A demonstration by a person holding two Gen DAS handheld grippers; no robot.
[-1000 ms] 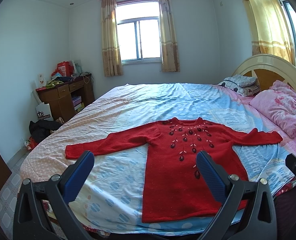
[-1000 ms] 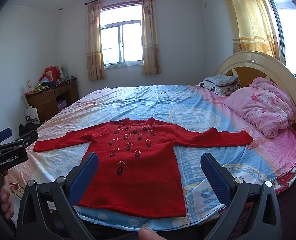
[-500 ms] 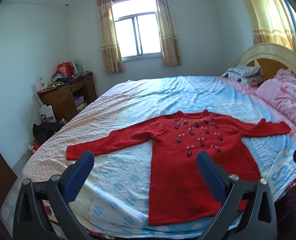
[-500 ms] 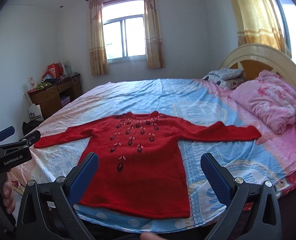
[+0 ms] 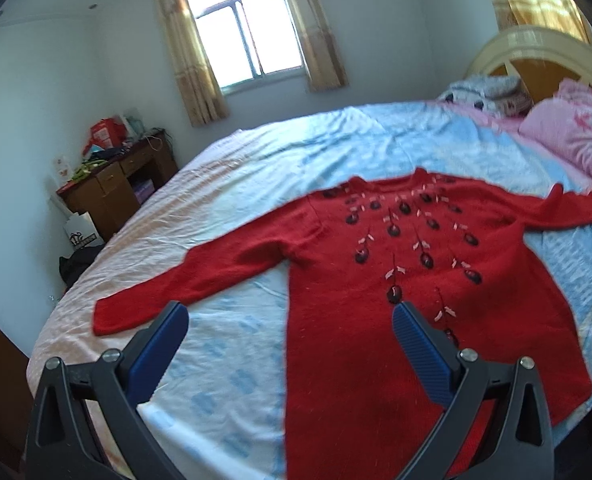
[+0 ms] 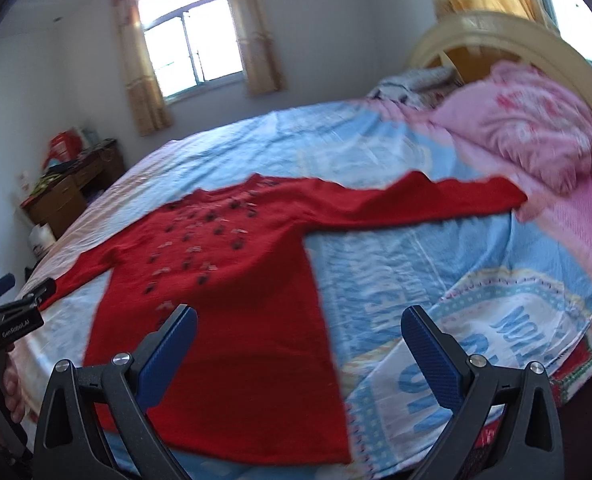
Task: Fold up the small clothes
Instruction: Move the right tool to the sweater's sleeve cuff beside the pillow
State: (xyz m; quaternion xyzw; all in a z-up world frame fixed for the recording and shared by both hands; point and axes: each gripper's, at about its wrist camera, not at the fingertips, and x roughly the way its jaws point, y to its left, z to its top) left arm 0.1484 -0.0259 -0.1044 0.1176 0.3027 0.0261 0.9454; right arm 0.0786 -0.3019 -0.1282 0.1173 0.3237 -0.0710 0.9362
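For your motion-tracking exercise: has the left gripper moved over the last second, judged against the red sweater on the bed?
Yes. The left gripper has come forward and tilted down: the red sweater looms larger, while the window has slid towards the top.

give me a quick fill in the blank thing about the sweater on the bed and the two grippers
1. The sweater spread flat on the bed is ____ in colour.
2. Both sleeves lie ____ out to the sides, not folded in.
3. The left gripper and the right gripper both stand ____, holding nothing.
4. The pillow near the headboard is ____.

Missing words: red; stretched; open; pink
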